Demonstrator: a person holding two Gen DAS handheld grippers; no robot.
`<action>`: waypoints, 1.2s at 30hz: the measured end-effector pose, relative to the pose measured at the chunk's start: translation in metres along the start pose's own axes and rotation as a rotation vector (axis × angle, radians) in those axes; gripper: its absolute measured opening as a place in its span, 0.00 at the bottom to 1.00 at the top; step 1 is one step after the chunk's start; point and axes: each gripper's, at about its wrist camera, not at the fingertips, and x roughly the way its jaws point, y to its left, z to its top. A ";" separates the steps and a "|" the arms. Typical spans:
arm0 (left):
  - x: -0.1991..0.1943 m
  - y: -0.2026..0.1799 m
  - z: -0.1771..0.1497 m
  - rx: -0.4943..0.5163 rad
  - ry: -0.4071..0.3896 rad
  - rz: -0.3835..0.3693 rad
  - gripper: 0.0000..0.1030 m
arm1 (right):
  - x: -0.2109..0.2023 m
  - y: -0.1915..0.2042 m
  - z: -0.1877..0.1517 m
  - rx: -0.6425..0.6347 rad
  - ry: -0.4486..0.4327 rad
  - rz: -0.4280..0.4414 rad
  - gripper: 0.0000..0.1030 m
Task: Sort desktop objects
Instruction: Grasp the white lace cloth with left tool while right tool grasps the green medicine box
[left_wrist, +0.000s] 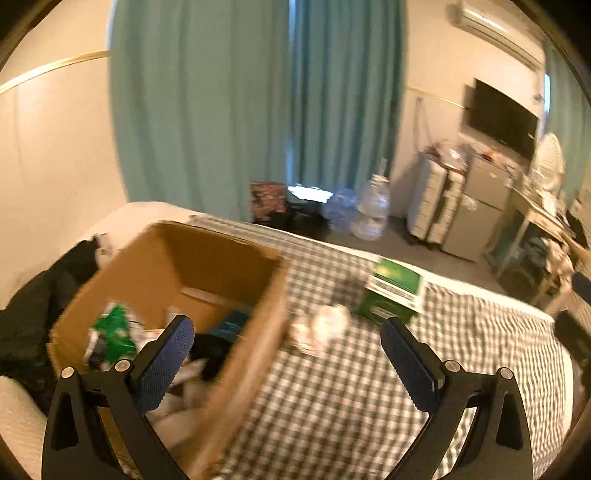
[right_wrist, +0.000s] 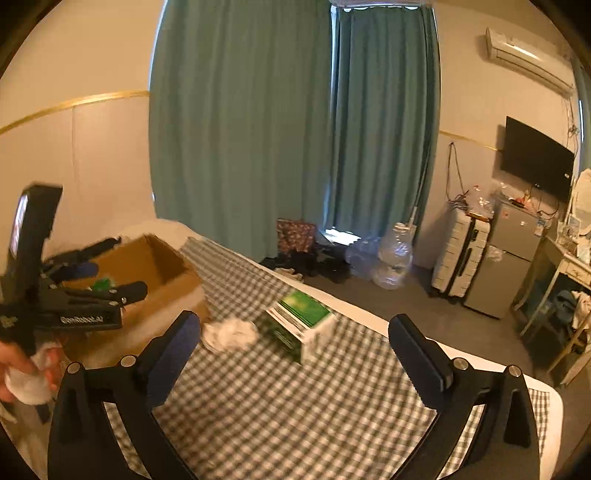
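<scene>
A brown cardboard box (left_wrist: 221, 266) stands on the checked cloth (left_wrist: 351, 406) at the left; it holds a green packet (left_wrist: 114, 332) and several other items. A green-and-white carton (left_wrist: 393, 291) and a crumpled white wad (left_wrist: 327, 323) lie on the cloth right of the box. My left gripper (left_wrist: 288, 328) is open and empty, hovering over the box's near right wall. My right gripper (right_wrist: 295, 325) is open and empty, above the cloth before the carton (right_wrist: 301, 325) and the wad (right_wrist: 231, 334). The left gripper (right_wrist: 110, 275) also shows in the right wrist view over the box (right_wrist: 162, 273).
Teal curtains (right_wrist: 295, 129) hang behind the table. Beyond the far edge stand large clear water bottles (right_wrist: 391, 254), a white suitcase (right_wrist: 458, 254), a small grey fridge (right_wrist: 506, 254) and a cluttered desk (right_wrist: 569, 266). Dark clothing (left_wrist: 33, 314) lies left of the box.
</scene>
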 end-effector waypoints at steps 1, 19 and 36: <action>0.004 -0.008 -0.002 0.018 0.009 -0.009 1.00 | 0.003 -0.003 -0.006 -0.006 0.012 -0.009 0.99; 0.099 -0.071 -0.030 0.123 0.096 -0.026 1.00 | 0.105 -0.039 -0.056 -0.004 0.158 0.062 0.99; 0.202 -0.063 -0.048 0.037 0.230 0.035 1.00 | 0.209 -0.036 -0.047 -0.145 0.207 0.260 0.99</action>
